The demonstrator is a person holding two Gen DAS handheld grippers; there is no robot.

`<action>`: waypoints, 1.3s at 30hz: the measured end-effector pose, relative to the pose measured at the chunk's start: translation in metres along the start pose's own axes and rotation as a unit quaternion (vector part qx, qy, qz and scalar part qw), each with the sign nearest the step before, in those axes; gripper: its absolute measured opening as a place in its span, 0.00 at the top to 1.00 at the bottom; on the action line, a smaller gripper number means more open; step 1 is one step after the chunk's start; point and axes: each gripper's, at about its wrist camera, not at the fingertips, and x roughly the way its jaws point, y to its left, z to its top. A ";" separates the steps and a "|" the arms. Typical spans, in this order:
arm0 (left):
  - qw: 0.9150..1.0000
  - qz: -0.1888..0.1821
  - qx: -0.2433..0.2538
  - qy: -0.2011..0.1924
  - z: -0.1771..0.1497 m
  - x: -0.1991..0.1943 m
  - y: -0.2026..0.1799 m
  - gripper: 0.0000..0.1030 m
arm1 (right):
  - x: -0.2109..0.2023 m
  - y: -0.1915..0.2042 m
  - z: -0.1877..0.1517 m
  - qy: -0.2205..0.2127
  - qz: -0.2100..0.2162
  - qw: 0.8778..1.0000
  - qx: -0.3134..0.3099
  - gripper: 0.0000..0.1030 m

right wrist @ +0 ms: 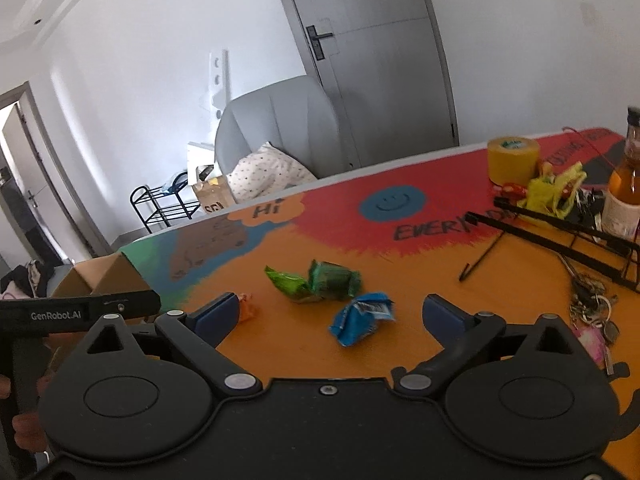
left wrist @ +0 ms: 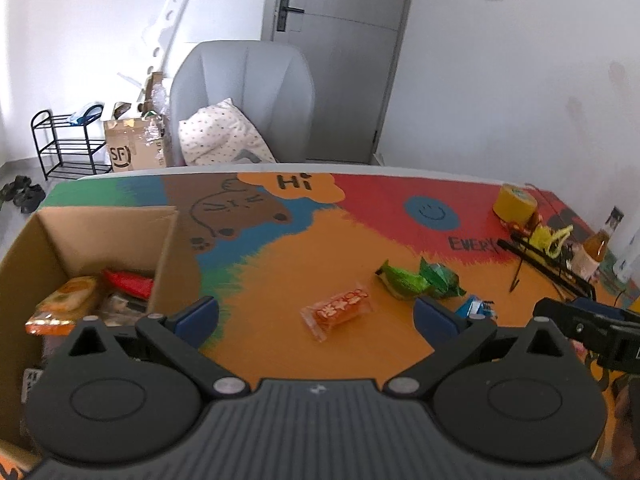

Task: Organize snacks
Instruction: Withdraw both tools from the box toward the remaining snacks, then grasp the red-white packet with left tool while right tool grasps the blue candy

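My table's painted orange, red and blue top [left wrist: 280, 264] carries an open cardboard box [left wrist: 168, 240], an orange wrapped snack [left wrist: 340, 309], two green packets [right wrist: 316, 280], a crumpled blue wrapper [right wrist: 360, 318] and a yellow tape roll [right wrist: 513, 157].

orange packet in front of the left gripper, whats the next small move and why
Probably ease the left gripper forward and down so its open jaws straddle the orange packet. The packet lies loose on the table, nothing is between the jaws, and the box at left already holds snacks.
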 end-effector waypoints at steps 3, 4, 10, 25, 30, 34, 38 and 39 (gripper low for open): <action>1.000 -0.006 0.009 0.010 0.000 0.010 -0.008 0.00 | 0.004 -0.008 0.000 0.006 0.000 1.000 0.007 0.03; 1.000 -0.010 0.011 0.013 0.000 0.013 -0.009 0.00 | 0.006 -0.009 0.000 0.008 -0.001 1.000 0.007 0.03; 0.999 -0.023 0.029 0.023 0.000 0.035 -0.020 0.00 | 0.022 -0.019 -0.001 0.022 -0.001 1.000 0.009 0.03; 0.998 -0.034 0.034 0.047 -0.002 0.099 -0.025 0.19 | 0.085 -0.028 -0.009 0.067 0.010 0.997 0.022 0.15; 0.997 -0.028 0.043 0.063 -0.011 0.114 -0.031 0.30 | 0.096 -0.021 -0.010 0.074 0.006 0.997 0.004 0.28; 0.996 -0.026 0.049 0.065 -0.017 0.115 -0.030 0.39 | 0.094 -0.017 -0.012 0.076 0.000 0.997 -0.010 0.59; 0.996 -0.032 0.045 0.068 -0.017 0.112 -0.029 0.61 | 0.090 -0.016 -0.015 0.079 0.008 0.997 -0.003 0.70; 0.996 -0.033 0.042 0.069 -0.017 0.111 -0.028 0.66 | 0.088 -0.015 -0.016 0.079 0.009 0.997 -0.003 0.72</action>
